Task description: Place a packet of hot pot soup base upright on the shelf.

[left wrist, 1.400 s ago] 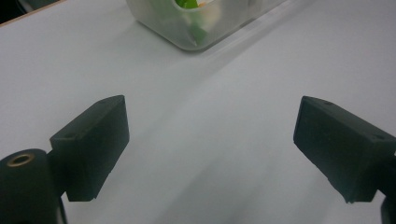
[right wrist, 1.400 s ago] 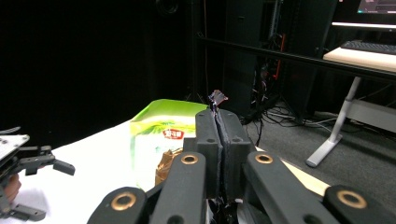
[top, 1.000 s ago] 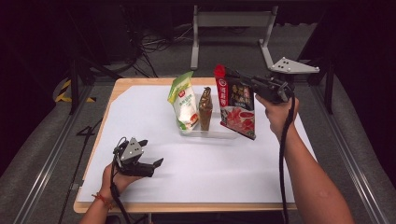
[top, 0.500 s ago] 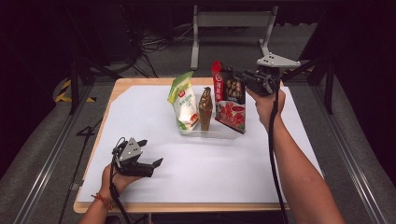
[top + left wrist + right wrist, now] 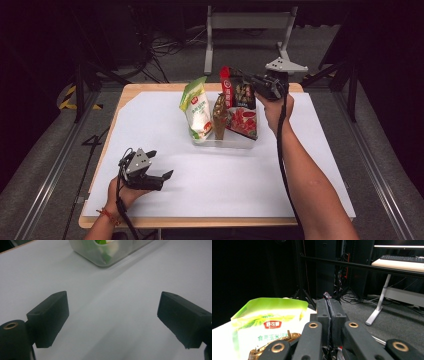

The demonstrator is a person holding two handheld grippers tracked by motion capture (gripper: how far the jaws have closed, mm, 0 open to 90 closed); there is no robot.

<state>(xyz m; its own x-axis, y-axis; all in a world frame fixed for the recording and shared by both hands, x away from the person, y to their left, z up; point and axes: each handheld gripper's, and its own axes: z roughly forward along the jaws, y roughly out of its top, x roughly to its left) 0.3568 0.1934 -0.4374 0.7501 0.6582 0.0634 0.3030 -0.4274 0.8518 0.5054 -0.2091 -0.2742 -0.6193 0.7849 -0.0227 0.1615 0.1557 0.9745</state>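
Your right gripper (image 5: 248,83) clamped on red pouch (image 5: 239,111) top, in clear bin (image 5: 220,142); left gripper (image 5: 162,178) wide, nothing between, near bin.

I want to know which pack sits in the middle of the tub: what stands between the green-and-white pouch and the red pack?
A slim brown-gold pack stands upright between the green-and-white pouch and the red pack, as the high view shows.

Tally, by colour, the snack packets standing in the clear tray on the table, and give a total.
Green and white packet: 1
Brown-gold packet: 1
Red packet: 1, with its top edge pinched by the right gripper
Total: 3 packets in the clear tray
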